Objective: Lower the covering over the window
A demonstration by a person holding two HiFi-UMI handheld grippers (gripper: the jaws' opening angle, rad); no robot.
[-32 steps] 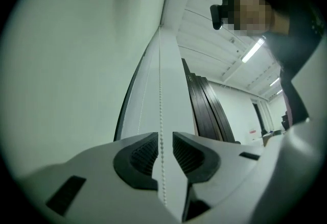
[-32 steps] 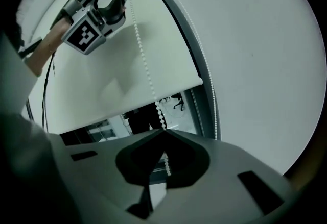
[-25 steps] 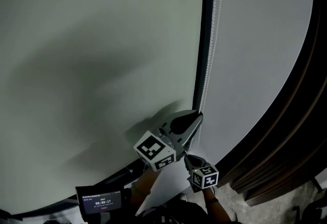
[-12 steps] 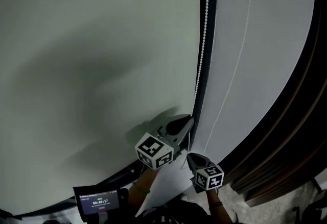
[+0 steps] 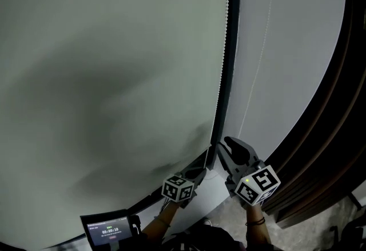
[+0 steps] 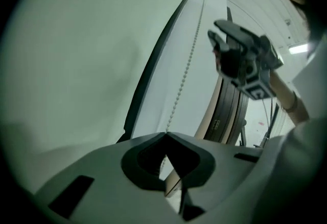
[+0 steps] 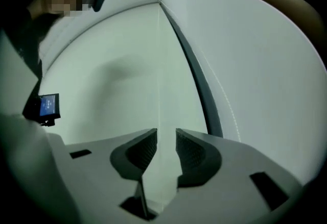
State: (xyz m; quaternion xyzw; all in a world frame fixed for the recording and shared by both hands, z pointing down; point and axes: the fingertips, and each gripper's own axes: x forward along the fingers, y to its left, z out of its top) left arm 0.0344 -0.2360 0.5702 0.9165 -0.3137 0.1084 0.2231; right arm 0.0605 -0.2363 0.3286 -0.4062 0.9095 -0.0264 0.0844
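Note:
The pale roller blind [image 5: 114,72] fills the left of the head view, edged by a dark upright frame strip [image 5: 231,44]. A white bead chain [image 5: 223,61] hangs along that strip, and a second strand [image 5: 260,55] hangs further right. My left gripper [image 5: 199,172] is low and shut on the chain; the beads [image 6: 186,70] run straight into its closed tips [image 6: 166,133]. My right gripper [image 5: 227,148] stands higher, just right of the strip. Its jaws [image 7: 165,132] have just been opening; a faint pale line runs up between them, and the pads do not press on it.
Dark curved trim [image 5: 320,130] borders the pale panel [image 5: 297,44] on the right, with speckled floor at the bottom right corner. A small screen with a timer [image 5: 108,231] sits at the lower left. The person's sleeve [image 7: 20,167] fills the left of the right gripper view.
My left gripper has dropped down, shut on the chain. My right gripper has risen above the left one and opened. The two chain strands now hang apart.

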